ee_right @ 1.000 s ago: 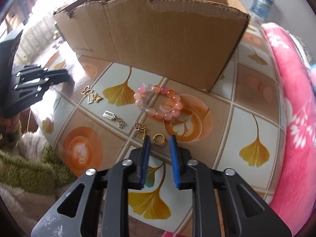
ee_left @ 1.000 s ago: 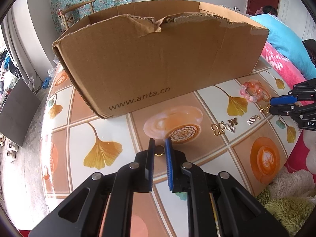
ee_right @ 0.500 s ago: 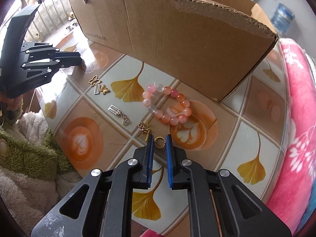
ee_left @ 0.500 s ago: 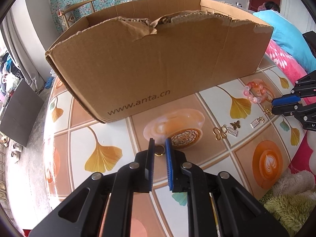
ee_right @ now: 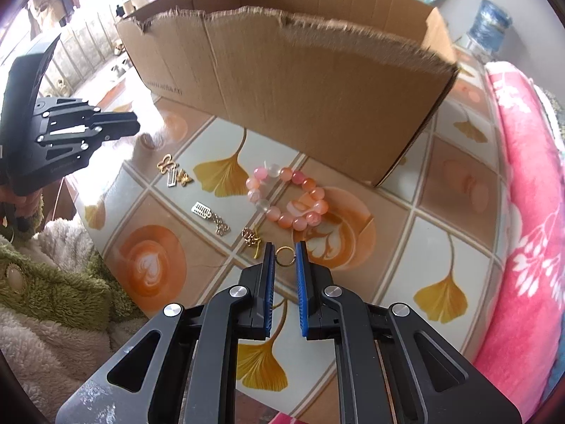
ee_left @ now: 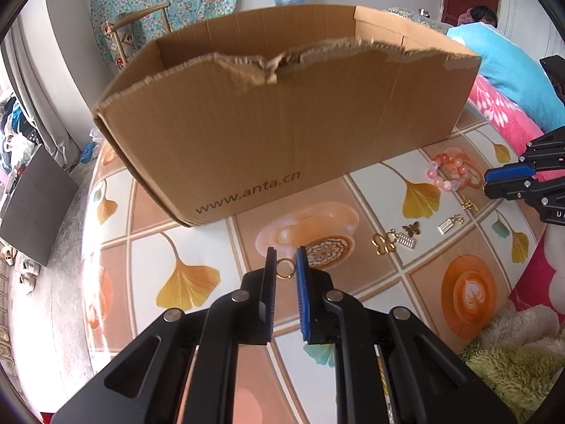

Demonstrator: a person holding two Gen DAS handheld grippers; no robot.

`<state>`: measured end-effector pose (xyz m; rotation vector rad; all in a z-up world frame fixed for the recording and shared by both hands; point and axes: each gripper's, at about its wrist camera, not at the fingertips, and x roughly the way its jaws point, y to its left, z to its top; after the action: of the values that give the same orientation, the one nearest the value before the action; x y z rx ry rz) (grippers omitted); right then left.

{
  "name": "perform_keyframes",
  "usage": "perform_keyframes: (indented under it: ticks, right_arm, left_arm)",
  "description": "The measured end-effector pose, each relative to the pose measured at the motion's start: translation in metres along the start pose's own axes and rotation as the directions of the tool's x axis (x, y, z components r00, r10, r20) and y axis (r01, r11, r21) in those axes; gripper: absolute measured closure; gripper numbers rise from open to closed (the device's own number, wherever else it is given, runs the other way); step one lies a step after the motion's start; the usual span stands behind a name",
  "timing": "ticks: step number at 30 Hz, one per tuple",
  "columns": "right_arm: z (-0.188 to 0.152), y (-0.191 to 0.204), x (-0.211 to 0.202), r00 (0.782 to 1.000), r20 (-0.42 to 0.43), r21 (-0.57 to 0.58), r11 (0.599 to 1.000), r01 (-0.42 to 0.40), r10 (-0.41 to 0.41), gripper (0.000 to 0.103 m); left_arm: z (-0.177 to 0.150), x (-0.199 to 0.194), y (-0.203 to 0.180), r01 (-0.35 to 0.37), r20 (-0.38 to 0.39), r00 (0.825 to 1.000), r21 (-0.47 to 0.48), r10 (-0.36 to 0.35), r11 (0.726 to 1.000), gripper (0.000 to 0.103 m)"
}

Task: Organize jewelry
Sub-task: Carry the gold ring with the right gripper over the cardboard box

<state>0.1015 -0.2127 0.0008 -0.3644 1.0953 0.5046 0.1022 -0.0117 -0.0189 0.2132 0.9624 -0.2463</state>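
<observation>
My left gripper [ee_left: 285, 263] is nearly closed, its blue pads pinching a small gold ring [ee_left: 284, 268]. My right gripper [ee_right: 284, 257] pinches a second gold ring [ee_right: 284, 256] the same way, jaws almost together. In the right view, past the tips on the patterned table [ee_right: 416, 247], a gold charm [ee_right: 251, 237] lies at eleven o'clock, the pink bead bracelet [ee_right: 287, 198] at twelve, more charms [ee_right: 175, 174] farther toward ten. Beyond stands the open cardboard box [ee_right: 300, 88] at twelve.
</observation>
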Motion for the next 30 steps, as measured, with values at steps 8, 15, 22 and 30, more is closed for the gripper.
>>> perform_keyframes:
  ticks: [8,15,22,30]
  right_arm:
    - [0.008,0.002,-0.054,0.991,0.131,0.022,1.0,0.021,-0.024,0.093]
    - [0.05,0.006,-0.105,0.94,0.339,-0.012,0.999,-0.05,0.051,0.093]
    - [0.144,-0.013,-0.1,0.903,0.37,-0.06,0.976,-0.212,0.218,0.093]
    - [0.231,-0.028,0.018,0.938,-0.016,0.053,0.937,-0.345,0.346,0.093]
  left_arm:
    - [0.006,-0.05,0.003,-0.009,0.115,0.993,0.015,0.007,1.0,0.092]
    - [0.04,-0.1,0.02,0.028,0.268,0.963,0.029,-0.035,0.999,0.092]
    - [0.116,-0.079,0.044,0.094,0.231,0.966,0.115,-0.118,0.989,0.092]
    - [0.166,0.025,0.05,0.136,-0.115,0.987,0.216,-0.114,0.967,0.092]
